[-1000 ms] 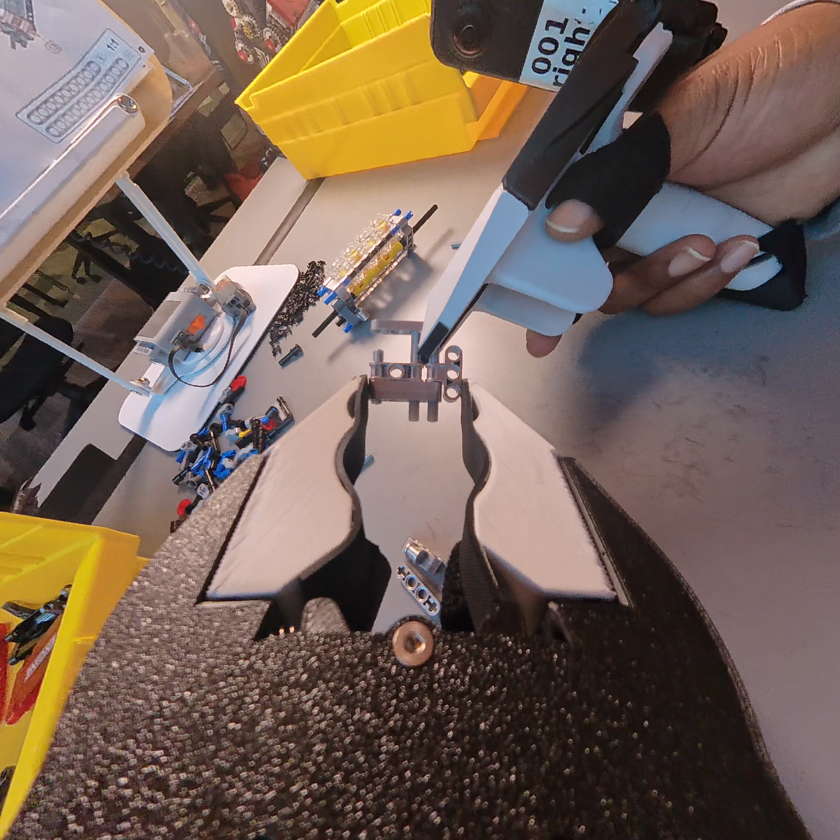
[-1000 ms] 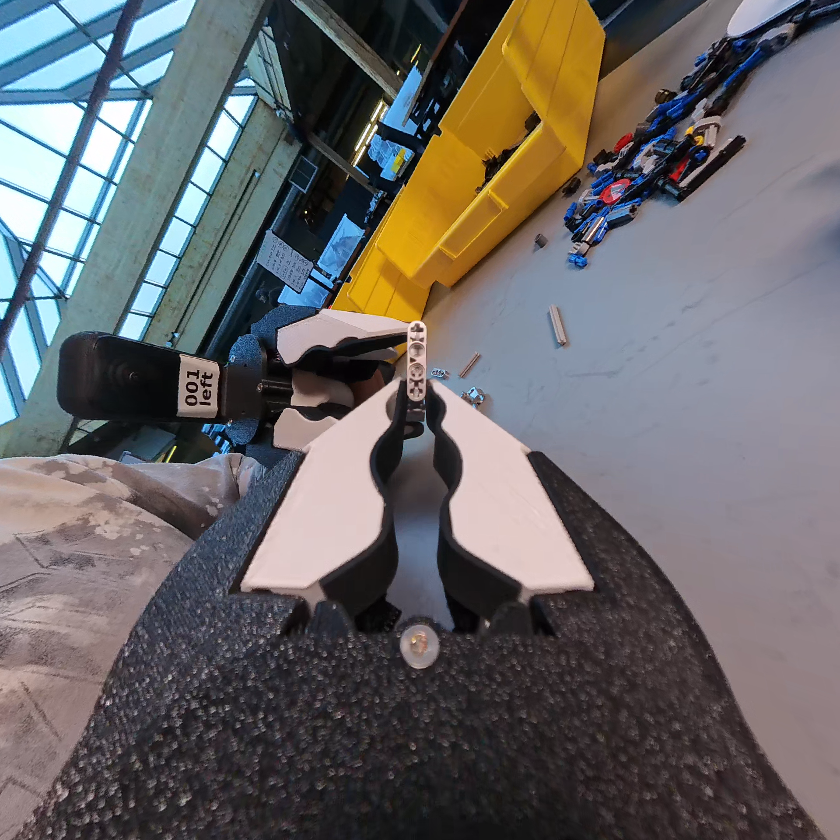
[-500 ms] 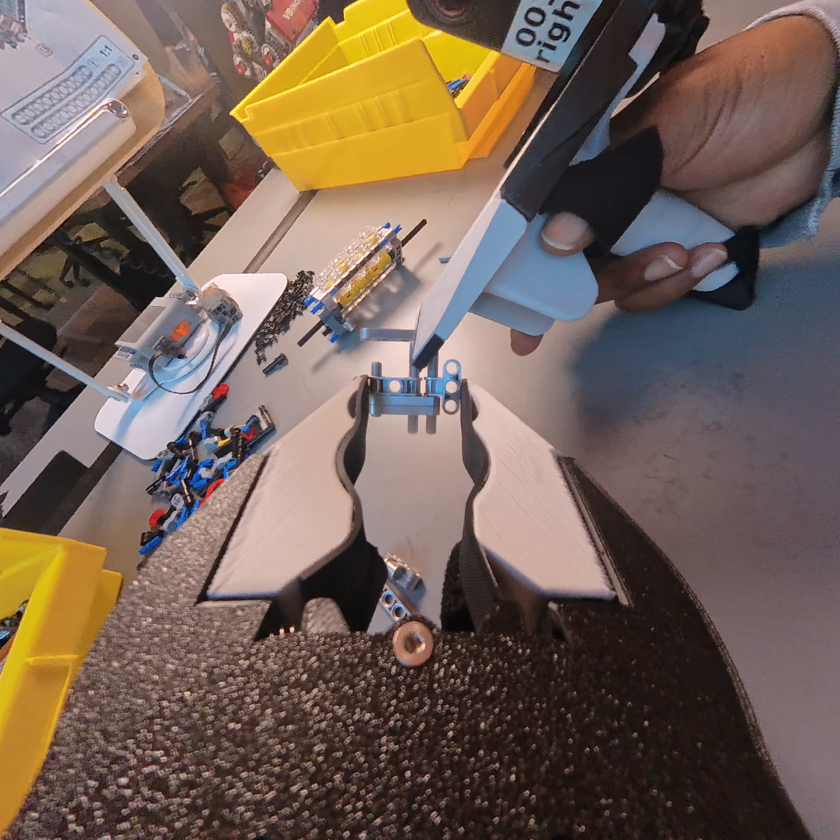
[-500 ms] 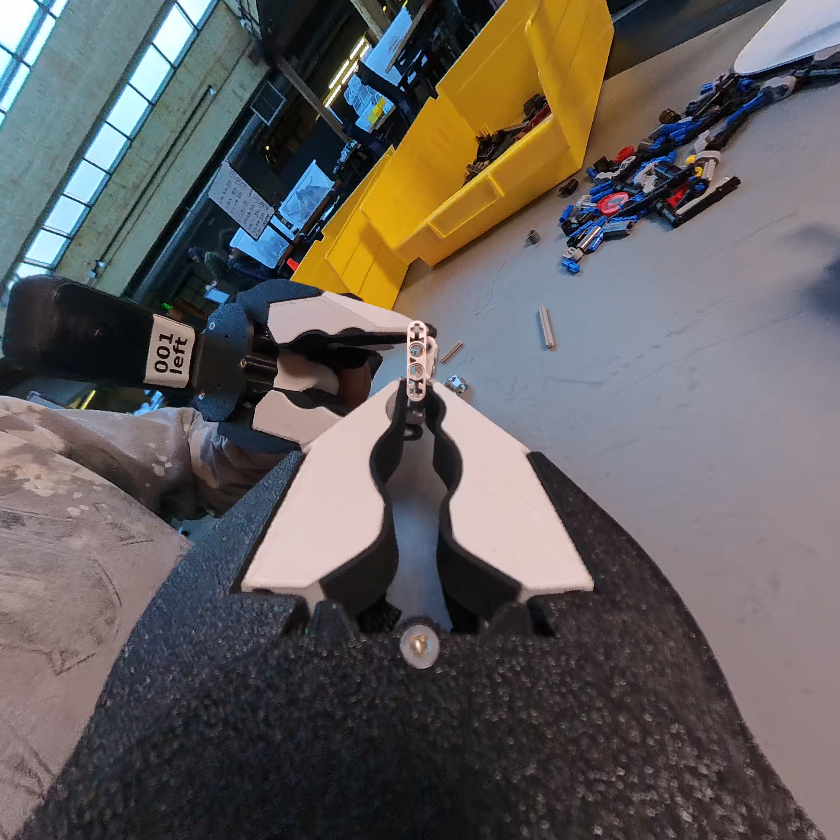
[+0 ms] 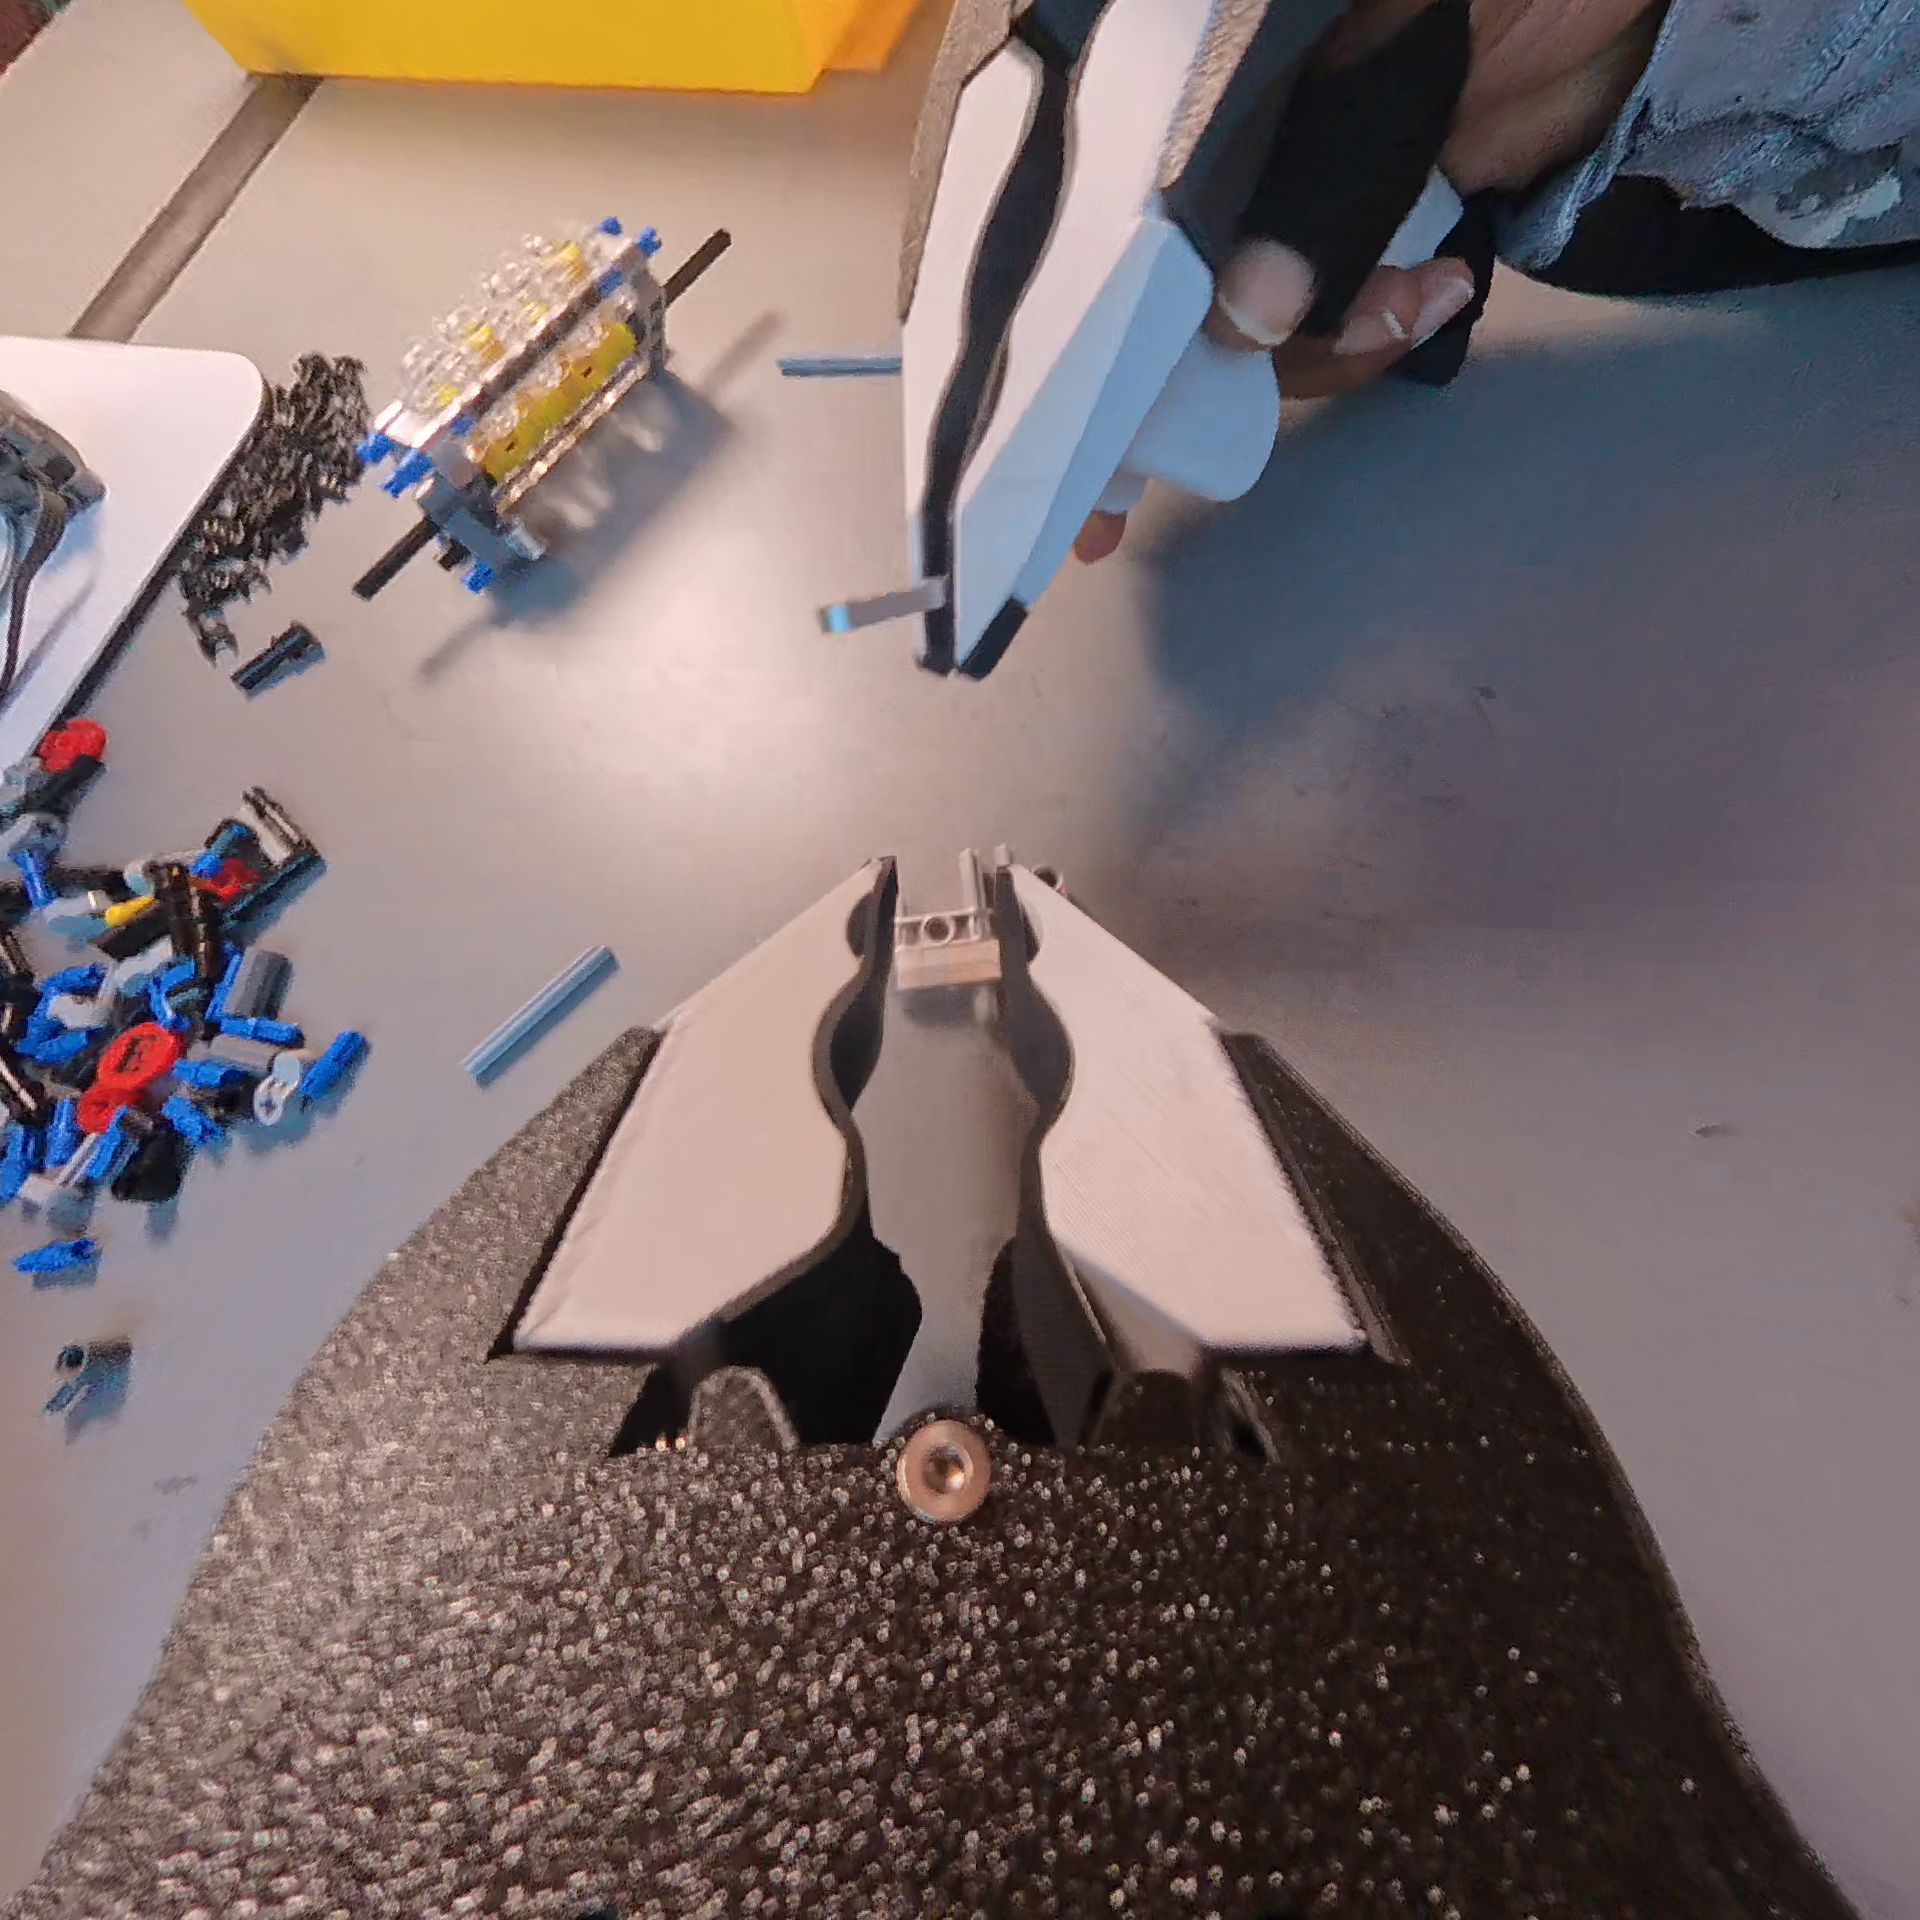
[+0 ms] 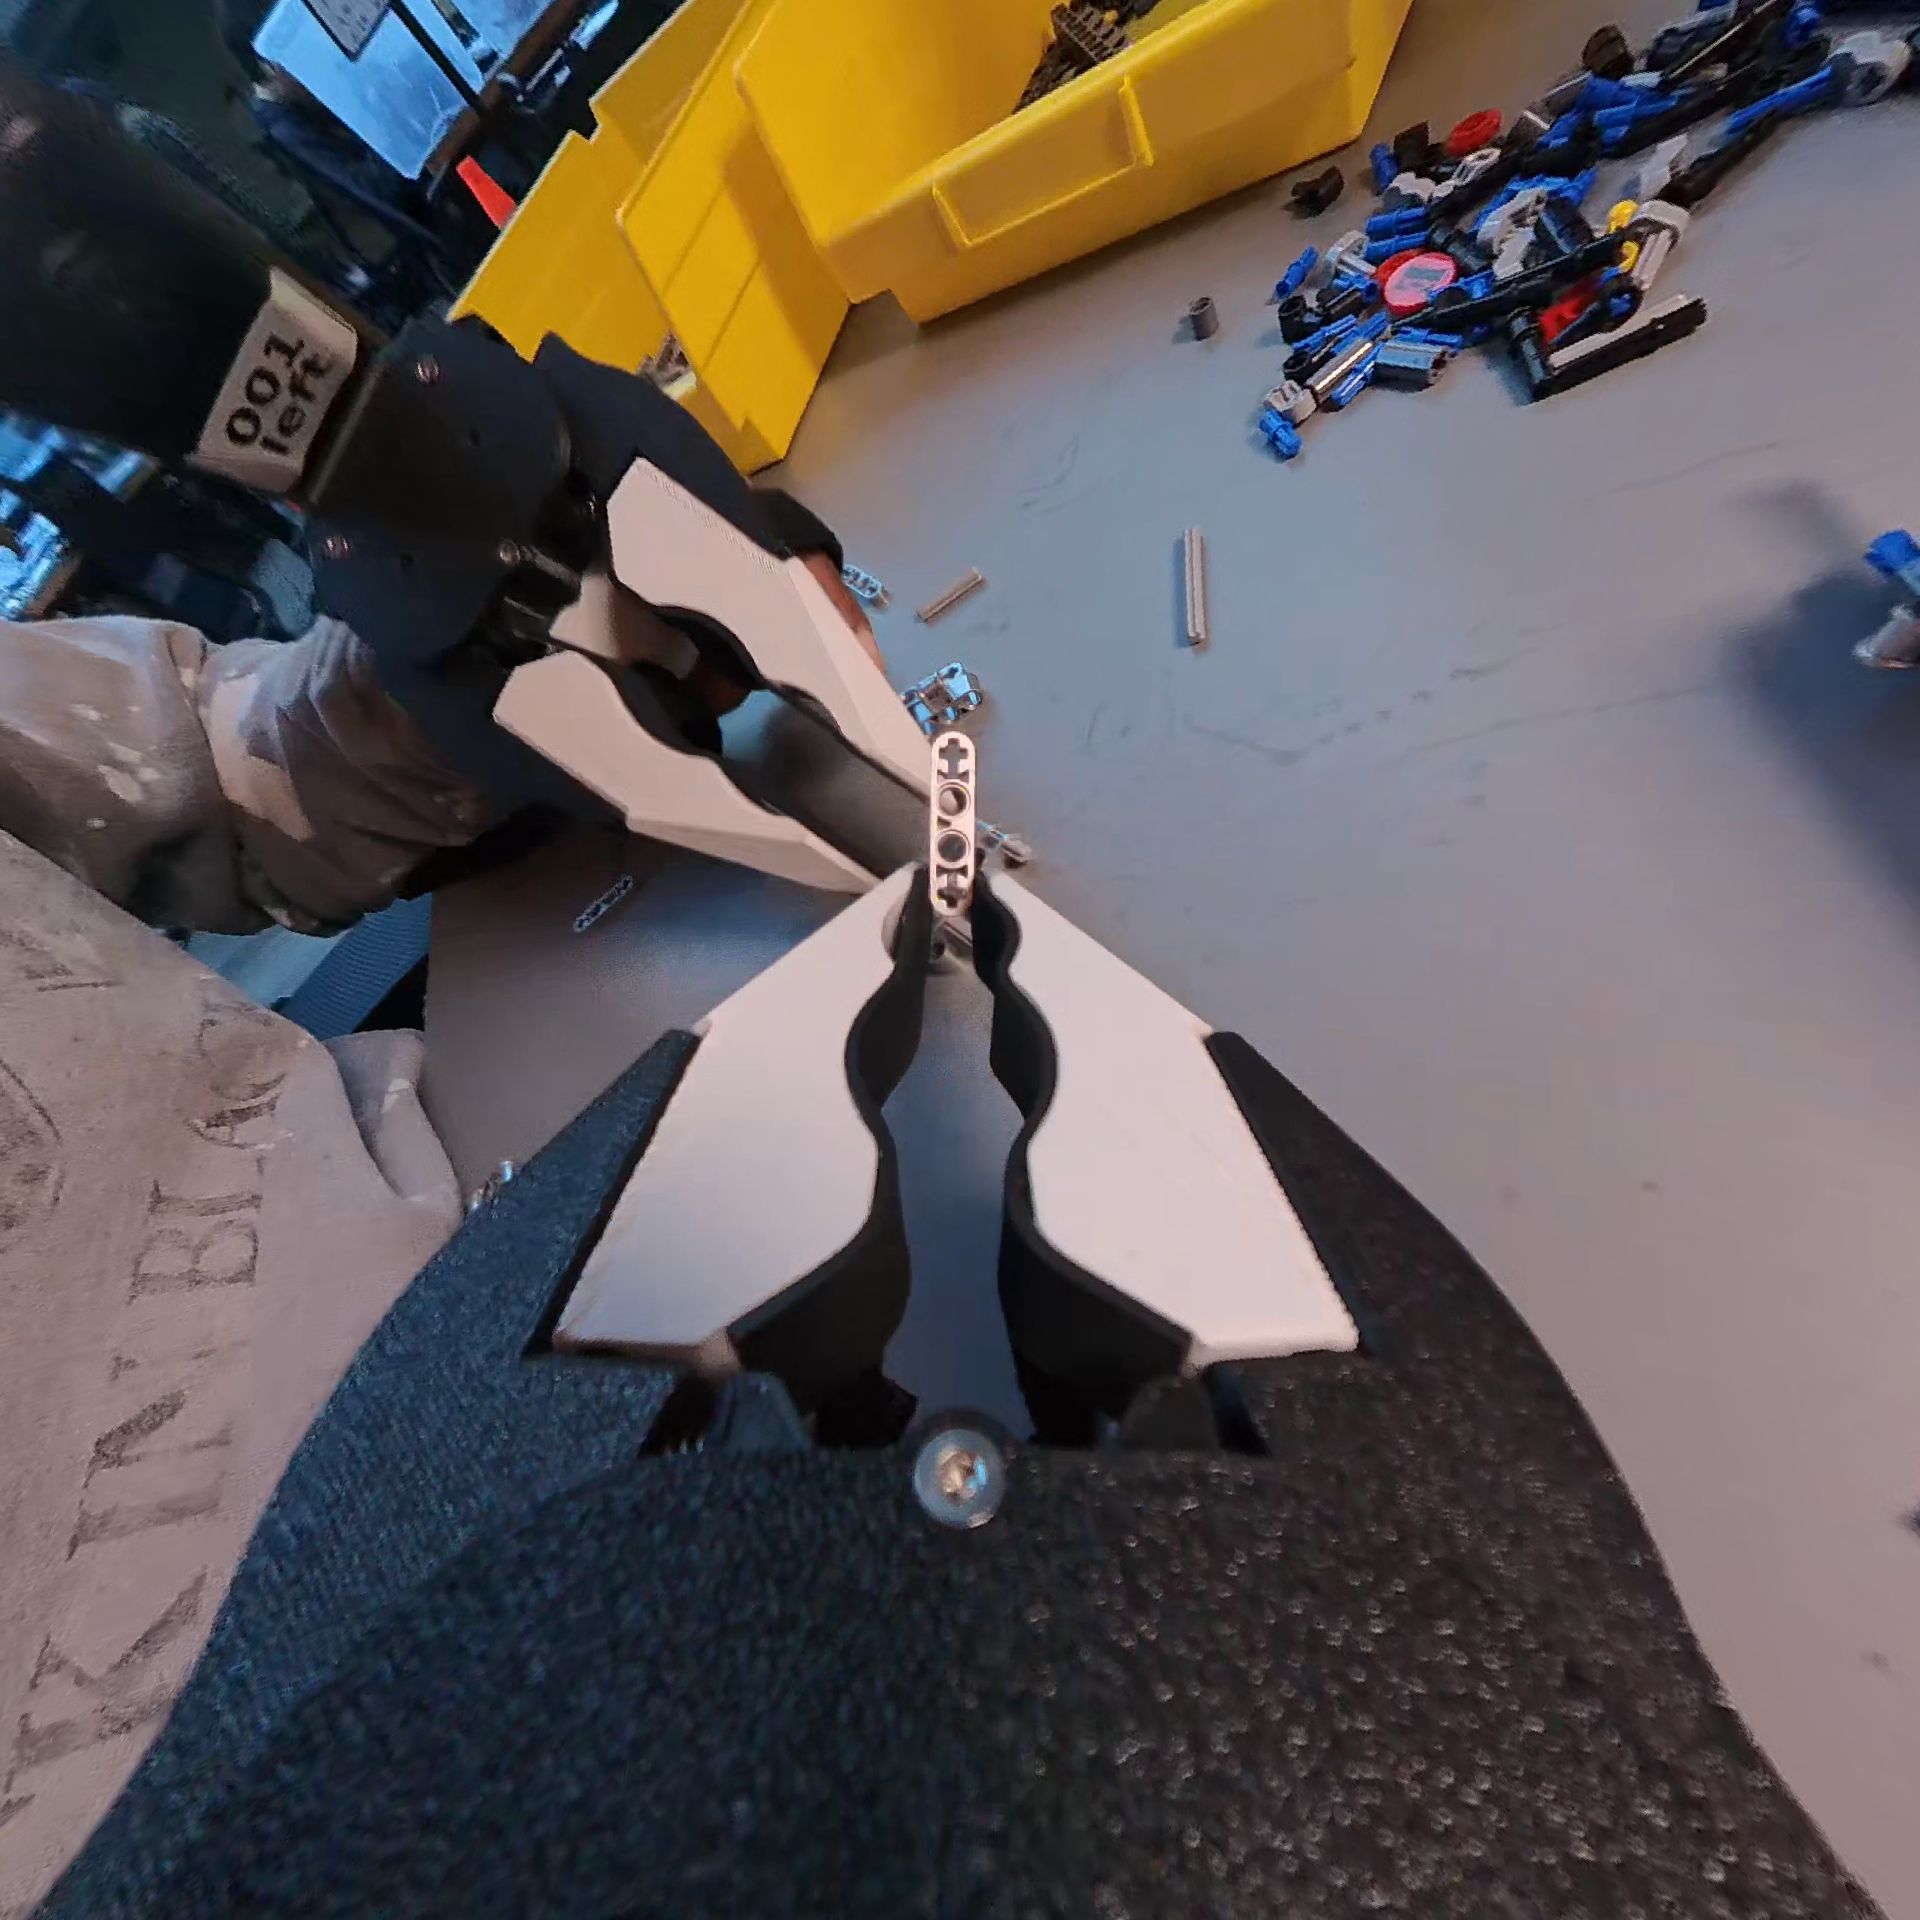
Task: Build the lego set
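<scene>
Left gripper point(image 5: 945, 904), white fingers on a black textured body, narrowed to a slim gap and clamped on a small grey connector piece point(image 5: 943, 948) with round holes and short pins, held at the fingertips above the grey table point(image 5: 1455, 935). Right gripper point(image 6: 951, 894), same build, closed almost fully on one end of a thin grey beam point(image 6: 954, 821) with a row of holes, the beam standing out past the fingertips. Seen from the left wrist view, right gripper tips pointing down toward the table, beam jutting out sideways from them, apart from the connector piece; a person's hand point(image 5: 1351, 301) in a black fingerless glove wrapped round its handle, grey sleeve behind. From the right wrist view, left gripper close in on the near left, its tips just beside the beam; contact between them impossible to judge. On the table: a heap of blue, black, red and grey building pieces point(image 5: 135, 1039) toward the left edge; a half-built block of clear, yellow and blue parts on a black axle point(image 5: 530, 395) farther back; a pile of small black pins point(image 5: 270, 468) beside a white plate point(image 5: 135, 436); two loose pale blue-grey rods point(image 5: 540, 1013) lying flat. Yellow bins point(image 6: 935, 156) along the far edge, one holding dark parts. Beyond the table, dim and blurred workshop clutter.
</scene>
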A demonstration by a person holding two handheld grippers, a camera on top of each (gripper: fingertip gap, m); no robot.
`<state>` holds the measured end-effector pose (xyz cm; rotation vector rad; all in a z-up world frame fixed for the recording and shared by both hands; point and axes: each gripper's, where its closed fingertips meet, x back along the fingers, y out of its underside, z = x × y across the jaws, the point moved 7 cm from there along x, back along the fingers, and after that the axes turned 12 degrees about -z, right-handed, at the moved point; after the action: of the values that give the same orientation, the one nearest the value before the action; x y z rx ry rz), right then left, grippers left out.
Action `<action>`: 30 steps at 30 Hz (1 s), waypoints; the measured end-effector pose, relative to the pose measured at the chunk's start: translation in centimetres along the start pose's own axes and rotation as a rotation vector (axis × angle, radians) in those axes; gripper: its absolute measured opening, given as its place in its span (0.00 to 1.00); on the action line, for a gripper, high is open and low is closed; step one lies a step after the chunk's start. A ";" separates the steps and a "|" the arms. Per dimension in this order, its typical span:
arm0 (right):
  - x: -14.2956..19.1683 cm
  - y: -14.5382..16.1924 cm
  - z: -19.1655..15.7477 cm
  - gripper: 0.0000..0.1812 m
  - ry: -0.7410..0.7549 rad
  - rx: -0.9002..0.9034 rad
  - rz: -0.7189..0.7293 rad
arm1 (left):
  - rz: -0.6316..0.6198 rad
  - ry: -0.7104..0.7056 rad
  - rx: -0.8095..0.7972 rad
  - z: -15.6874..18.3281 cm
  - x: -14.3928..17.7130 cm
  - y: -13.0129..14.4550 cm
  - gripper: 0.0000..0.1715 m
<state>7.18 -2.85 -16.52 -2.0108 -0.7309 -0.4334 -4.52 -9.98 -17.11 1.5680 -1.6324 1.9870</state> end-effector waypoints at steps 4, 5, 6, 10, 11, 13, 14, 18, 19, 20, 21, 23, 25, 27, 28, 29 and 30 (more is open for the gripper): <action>0.6 0.2 0.8 0.02 0.078 0.038 -0.040 | -0.126 0.134 0.177 -2.2 0.4 1.9 0.16; 0.6 0.2 0.9 0.02 0.084 0.037 -0.042 | -0.142 0.180 0.223 -2.5 0.4 2.0 0.17; 0.7 0.3 1.0 0.02 0.083 0.036 -0.045 | -0.149 0.228 0.253 -2.5 0.4 2.0 0.17; 0.7 0.5 0.9 0.02 0.096 0.059 -0.075 | -0.205 0.317 0.279 -2.2 -0.2 1.1 0.17; 0.7 0.6 0.8 0.02 0.108 0.072 -0.090 | -0.237 0.322 0.276 -2.0 -0.5 1.0 0.18; 0.6 0.9 0.7 0.02 0.139 0.110 -0.132 | -0.262 0.313 0.275 -1.9 -0.8 0.6 0.17; 0.6 1.0 0.6 0.02 0.159 0.132 -0.155 | -0.277 0.308 0.277 -1.9 -0.9 0.5 0.16; 0.4 1.6 0.1 0.02 0.249 0.234 -0.249 | -0.326 0.280 0.298 -1.7 -0.9 0.2 0.16; 0.3 1.6 -0.1 0.02 0.263 0.255 -0.265 | -0.338 0.271 0.293 -1.6 -0.9 0.1 0.16; 0.2 1.7 -0.2 0.02 0.274 0.271 -0.280 | -0.348 0.269 0.286 -1.4 -1.0 0.0 0.15; 0.2 1.8 -0.3 0.02 0.288 0.285 -0.292 | -0.353 0.270 0.279 -1.1 -1.0 -0.1 0.15; 0.2 1.9 -0.3 0.02 0.330 0.314 -0.316 | -0.351 0.272 0.272 -0.7 -1.1 -0.3 0.15; 0.2 2.1 -0.2 0.02 0.366 0.337 -0.338 | -0.342 0.270 0.271 -0.3 -1.1 -0.4 0.15; 0.1 2.2 -0.1 0.02 0.389 0.351 -0.354 | -0.325 0.267 0.280 -0.1 -1.1 -0.4 0.15; 0.0 2.3 0.0 0.03 0.399 0.358 -0.366 | -0.313 0.271 0.286 0.1 -1.1 -0.4 0.12; -0.1 2.5 0.1 0.03 0.406 0.364 -0.379 | -0.295 0.278 0.291 0.2 -1.0 -0.4 0.04; -0.2 2.5 0.2 0.03 0.406 0.370 -0.376 | -0.280 0.279 0.295 0.3 -1.0 -0.4 0.02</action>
<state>8.66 -3.75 -18.32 -1.3817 -0.8577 -0.8317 -3.64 -9.53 -17.65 1.4259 -0.9967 2.2383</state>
